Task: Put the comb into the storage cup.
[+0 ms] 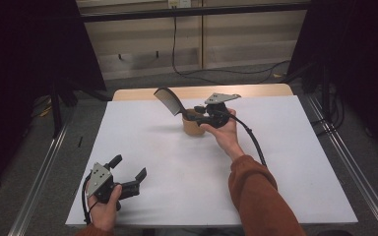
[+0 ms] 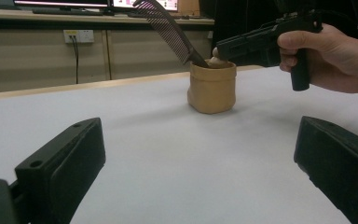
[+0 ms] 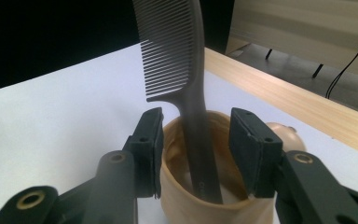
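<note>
Nearest me in the high view, my left gripper point(image 1: 129, 173) rests at the near left edge of the table point(image 1: 295, 196), its jaws spread wide with nothing between them; its own view confirms the bare white surface between the two black pads. Farther out, my right gripper point(image 1: 195, 116) hovers at the rim of the tan cup point(image 1: 192, 127), which stands toward the far middle of the table; the right gripper view shows what the high view cannot, that the jaws stand apart on either side of the comb's handle without pressing on it. The dark comb point(image 3: 182, 70) stands in the cup handle-down; its long axis leans, the toothed end rising up and away to the left in the high view, teeth facing left in the right gripper view. From the left gripper view the comb point(image 2: 165, 28) tilts up to the left out of the cup point(image 2: 212, 87), its tip cut off at the top edge; a pale rounded thing point(image 3: 286, 135) sits behind the cup, too hidden to identify; the cup's base is cropped in the right gripper view.
</note>
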Motion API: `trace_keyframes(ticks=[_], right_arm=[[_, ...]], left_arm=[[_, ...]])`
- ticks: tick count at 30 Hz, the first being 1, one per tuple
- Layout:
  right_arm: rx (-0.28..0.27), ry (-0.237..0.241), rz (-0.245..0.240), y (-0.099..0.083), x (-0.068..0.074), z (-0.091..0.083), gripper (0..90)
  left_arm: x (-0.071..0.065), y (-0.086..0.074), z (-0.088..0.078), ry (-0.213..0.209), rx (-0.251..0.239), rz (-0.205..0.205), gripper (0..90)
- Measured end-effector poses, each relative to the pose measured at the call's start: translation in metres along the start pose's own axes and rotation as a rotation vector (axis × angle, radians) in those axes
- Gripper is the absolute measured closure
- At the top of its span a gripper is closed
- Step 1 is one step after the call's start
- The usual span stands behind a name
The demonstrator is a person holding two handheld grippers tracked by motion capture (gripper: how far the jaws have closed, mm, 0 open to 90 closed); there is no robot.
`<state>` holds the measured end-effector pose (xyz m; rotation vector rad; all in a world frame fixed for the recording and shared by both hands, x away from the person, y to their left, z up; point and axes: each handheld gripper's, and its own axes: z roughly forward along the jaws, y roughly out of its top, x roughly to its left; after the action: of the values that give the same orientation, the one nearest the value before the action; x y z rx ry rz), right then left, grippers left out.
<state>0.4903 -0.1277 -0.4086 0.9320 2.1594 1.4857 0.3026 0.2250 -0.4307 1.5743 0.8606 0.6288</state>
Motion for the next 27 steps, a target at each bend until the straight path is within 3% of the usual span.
trace_keyframes(ticks=[4,21,27], right_arm=[[-0.009,-0.011,0.008,0.001,-0.002,-0.006,52.2],[-0.029,-0.032,0.047,0.004,-0.006,-0.024,25.0],[-0.023,-0.066,0.069,0.001,-0.007,-0.029,12.5]], left_arm=[[0.0,0.0,0.0,0.0,0.0,0.0,2.0],[0.002,0.0,0.0,0.008,-0.002,-0.012,2.0],[0.004,-0.001,0.001,0.014,0.004,-0.01,2.0]])
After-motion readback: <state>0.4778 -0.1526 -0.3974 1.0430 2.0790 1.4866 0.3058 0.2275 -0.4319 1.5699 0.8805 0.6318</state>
